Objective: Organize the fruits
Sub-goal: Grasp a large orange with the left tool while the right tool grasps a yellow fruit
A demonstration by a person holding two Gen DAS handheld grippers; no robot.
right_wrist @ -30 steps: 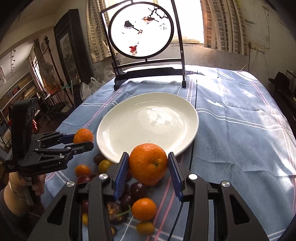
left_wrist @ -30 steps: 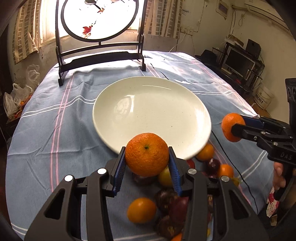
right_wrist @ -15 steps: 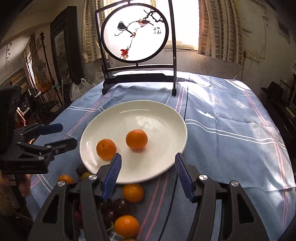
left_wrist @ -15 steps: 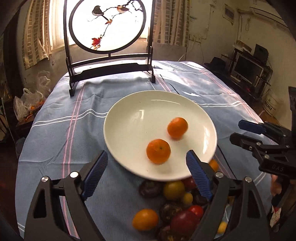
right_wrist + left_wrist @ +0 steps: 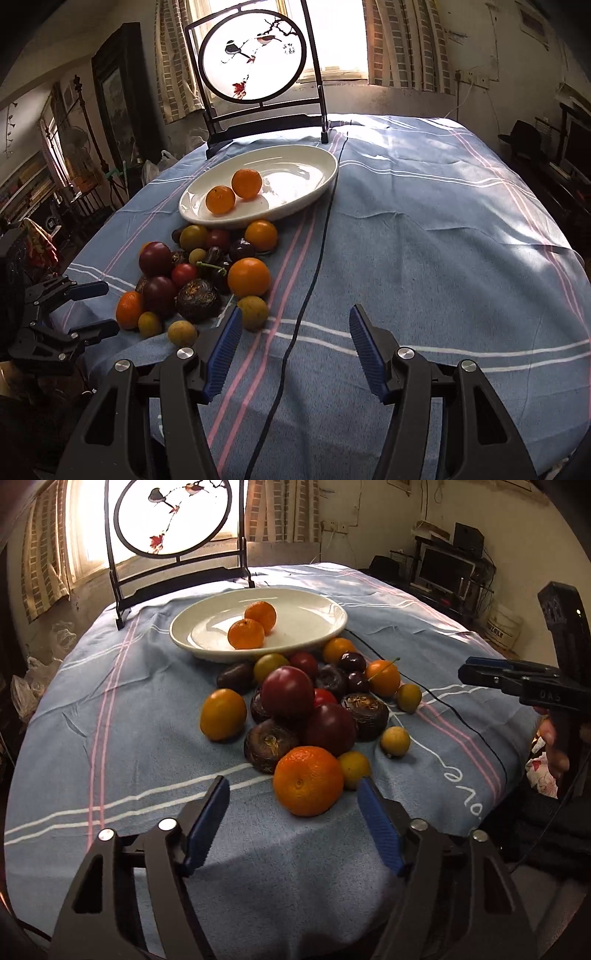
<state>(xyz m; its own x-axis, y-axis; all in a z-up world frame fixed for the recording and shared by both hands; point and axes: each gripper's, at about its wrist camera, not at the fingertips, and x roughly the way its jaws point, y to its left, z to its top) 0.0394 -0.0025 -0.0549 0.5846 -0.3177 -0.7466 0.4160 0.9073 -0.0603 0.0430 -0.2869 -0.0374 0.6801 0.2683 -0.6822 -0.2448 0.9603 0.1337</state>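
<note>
Lying between the grippers and the plate (image 5: 325,627), a fruit heap (image 5: 306,709) blocks the way at 12 o'clock. Two oranges (image 5: 246,634) sit on the plate. A cable (image 5: 314,273) crosses the cloth (image 5: 424,240). The left gripper (image 5: 293,821) has just been closing, nothing between its fingers; the right gripper (image 5: 295,349) gapes, holding nothing.

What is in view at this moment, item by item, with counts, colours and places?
plate: one, white, far side of the fruit pile.
oranges on plate: two, orange, side by side.
fruit pile: many pieces, orange, dark red, brown, yellow, on the cloth before the plate.
tablecloth: one, blue with pink and white stripes.
round screen: one, dark frame, bird painting, behind the plate.
cable: one, black, across the cloth.
left gripper: open, empty, fingers just closing.
right gripper: open, empty.
</note>
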